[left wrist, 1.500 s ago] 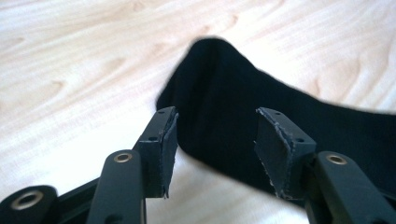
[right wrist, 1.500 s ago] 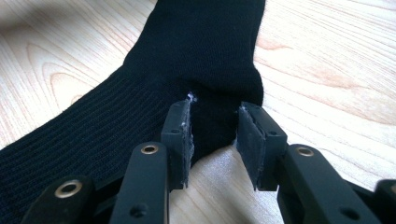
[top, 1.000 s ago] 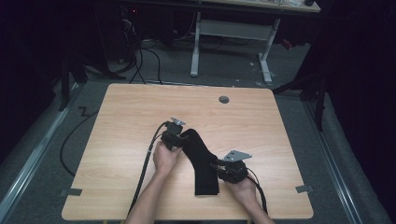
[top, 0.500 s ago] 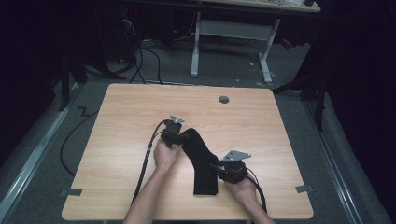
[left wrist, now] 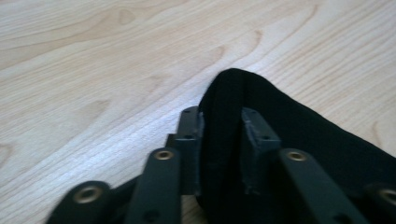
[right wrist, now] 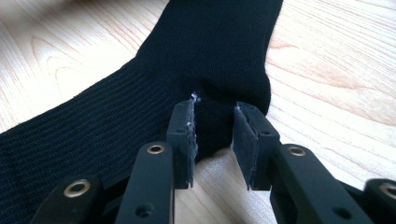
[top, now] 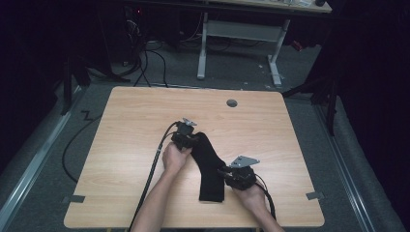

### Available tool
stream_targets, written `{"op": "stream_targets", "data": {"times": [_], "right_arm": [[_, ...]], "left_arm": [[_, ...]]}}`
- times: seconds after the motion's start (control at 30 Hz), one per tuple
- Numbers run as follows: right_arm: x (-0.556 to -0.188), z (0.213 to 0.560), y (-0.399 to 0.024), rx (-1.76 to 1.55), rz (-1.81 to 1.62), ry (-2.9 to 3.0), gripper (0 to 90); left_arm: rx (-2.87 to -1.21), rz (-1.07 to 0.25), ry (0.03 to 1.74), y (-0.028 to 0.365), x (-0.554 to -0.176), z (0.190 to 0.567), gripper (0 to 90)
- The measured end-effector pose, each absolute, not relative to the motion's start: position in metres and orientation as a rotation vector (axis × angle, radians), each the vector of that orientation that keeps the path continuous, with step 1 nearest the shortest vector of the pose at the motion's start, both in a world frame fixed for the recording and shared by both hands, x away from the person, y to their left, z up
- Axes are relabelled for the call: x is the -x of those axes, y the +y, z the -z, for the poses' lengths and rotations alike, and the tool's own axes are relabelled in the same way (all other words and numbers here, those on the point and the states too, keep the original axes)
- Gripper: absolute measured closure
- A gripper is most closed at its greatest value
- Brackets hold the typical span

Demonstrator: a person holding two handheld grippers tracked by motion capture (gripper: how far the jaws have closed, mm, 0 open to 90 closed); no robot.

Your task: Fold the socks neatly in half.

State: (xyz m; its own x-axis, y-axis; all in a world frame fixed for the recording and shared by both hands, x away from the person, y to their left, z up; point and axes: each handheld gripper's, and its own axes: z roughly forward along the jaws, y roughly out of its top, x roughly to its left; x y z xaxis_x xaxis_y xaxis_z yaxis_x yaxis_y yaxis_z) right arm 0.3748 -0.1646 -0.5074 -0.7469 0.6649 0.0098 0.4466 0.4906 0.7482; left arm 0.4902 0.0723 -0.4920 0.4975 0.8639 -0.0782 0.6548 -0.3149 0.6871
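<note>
1 black sock (top: 209,166) flat on the bench (top: 125,125), near-centre, toe end to 11 o'clock, cuff to 6. 2 hand-held grippers: left hand-held gripper (top: 189,140), jaws just closing, pinches the toe end; right hand-held gripper (top: 226,172) at 3 o'clock of the sock, jaws narrowed onto the heel fold. 1 grommet hole (top: 232,103) at 12 o'clock. No containers.

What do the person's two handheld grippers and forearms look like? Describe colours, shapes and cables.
Both the left gripper and the right gripper are black, each with a grey three-cornered plate on top, flat dark pads, brass-coloured rivets and a black trailing cable. The forearms are bare, without sleeves.
</note>
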Motion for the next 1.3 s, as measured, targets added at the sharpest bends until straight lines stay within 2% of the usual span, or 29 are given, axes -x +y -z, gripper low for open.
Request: {"op": "stream_targets", "data": {"times": [0.2, 1.3], "right_arm": [[-0.375, 0.507, -0.164, -0.947, -1.112, 2.456, 69.0], [-0.374, 0.509, -0.165, -0.948, -1.127, 2.440, 68.3]], "left_arm": [[-2.090, -0.400, 1.220, 0.071, -0.490, 0.490, 82.0], [-2.080, -0.401, 1.003, 0.070, -0.457, 0.460, 82.9]]}}
